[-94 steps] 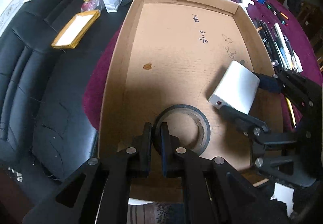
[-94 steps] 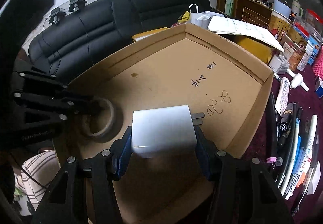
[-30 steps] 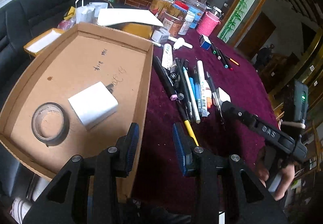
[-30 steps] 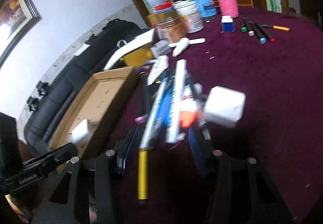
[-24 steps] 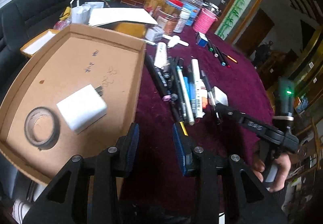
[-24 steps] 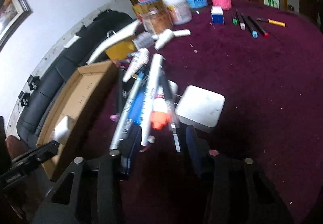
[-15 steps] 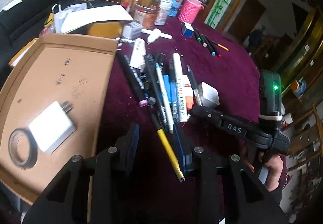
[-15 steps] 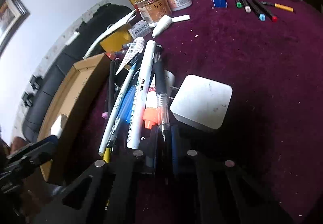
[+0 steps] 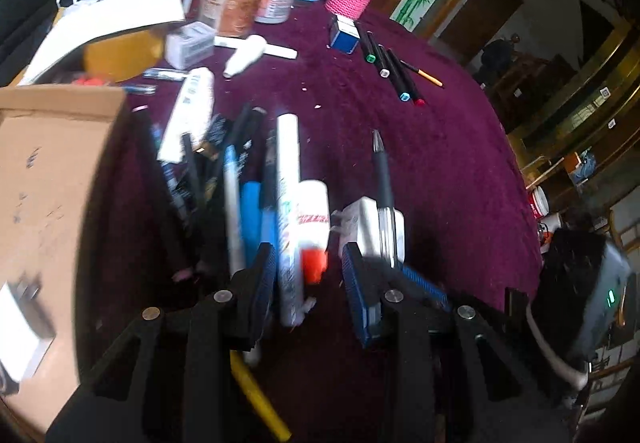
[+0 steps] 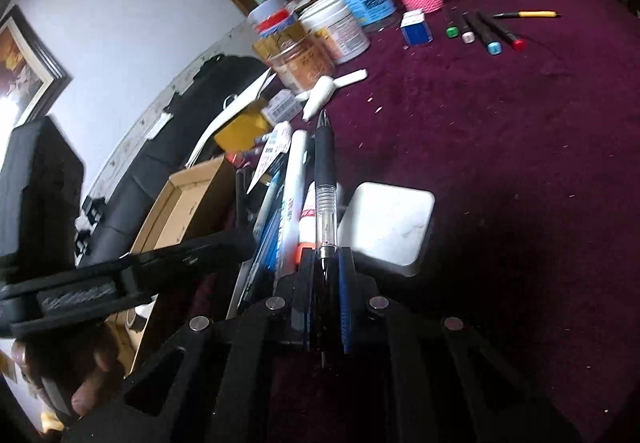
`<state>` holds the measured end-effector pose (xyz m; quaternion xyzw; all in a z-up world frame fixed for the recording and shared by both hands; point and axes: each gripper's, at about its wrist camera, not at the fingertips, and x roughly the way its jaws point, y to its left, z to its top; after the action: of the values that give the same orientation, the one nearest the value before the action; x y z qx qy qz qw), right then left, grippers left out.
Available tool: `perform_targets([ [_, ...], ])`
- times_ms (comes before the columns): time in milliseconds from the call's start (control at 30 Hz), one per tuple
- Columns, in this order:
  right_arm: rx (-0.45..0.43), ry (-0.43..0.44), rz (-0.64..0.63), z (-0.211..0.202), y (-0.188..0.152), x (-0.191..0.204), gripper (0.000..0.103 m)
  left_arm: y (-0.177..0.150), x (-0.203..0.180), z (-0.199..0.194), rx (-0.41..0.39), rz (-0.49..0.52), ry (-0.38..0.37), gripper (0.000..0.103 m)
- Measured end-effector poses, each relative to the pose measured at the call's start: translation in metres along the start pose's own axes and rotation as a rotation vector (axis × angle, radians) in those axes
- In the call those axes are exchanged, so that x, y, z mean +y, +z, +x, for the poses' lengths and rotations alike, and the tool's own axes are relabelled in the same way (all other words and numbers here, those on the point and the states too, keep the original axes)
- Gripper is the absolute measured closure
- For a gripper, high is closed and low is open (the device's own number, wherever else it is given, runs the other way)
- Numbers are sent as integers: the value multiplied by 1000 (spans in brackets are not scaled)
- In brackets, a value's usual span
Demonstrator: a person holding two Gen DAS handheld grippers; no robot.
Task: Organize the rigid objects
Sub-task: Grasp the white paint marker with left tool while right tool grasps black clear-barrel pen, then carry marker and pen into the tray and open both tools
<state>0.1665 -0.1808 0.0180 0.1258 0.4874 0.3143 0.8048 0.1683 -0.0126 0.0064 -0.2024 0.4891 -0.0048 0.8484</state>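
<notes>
At lower centre, the right gripper (image 10: 325, 275) has its jaws clamped on the clear rear barrel of a light, stiff, probably slippery black pen (image 10: 325, 179), while the left gripper (image 9: 308, 275) jaws stand apart over the markers.

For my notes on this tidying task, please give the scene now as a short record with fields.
right gripper: fingers shut on the black pen
left gripper: fingers open, white marker and glue stick between them, not gripped
white adapter: on the purple cloth, beside the pen
cardboard box: holds a white charger
</notes>
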Motion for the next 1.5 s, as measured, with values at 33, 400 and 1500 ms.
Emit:
perform_targets([
  [33,0,-3,4,0,0,0,94,2,2,7,23,-25,5,71],
  [400,-17,8,11,-6,-2,1,94,9,9,23,41,-100,9,72],
  [1500,0,102,-5,-5,-2,4,94,-25,14,-35,-29,-32,-103,92],
])
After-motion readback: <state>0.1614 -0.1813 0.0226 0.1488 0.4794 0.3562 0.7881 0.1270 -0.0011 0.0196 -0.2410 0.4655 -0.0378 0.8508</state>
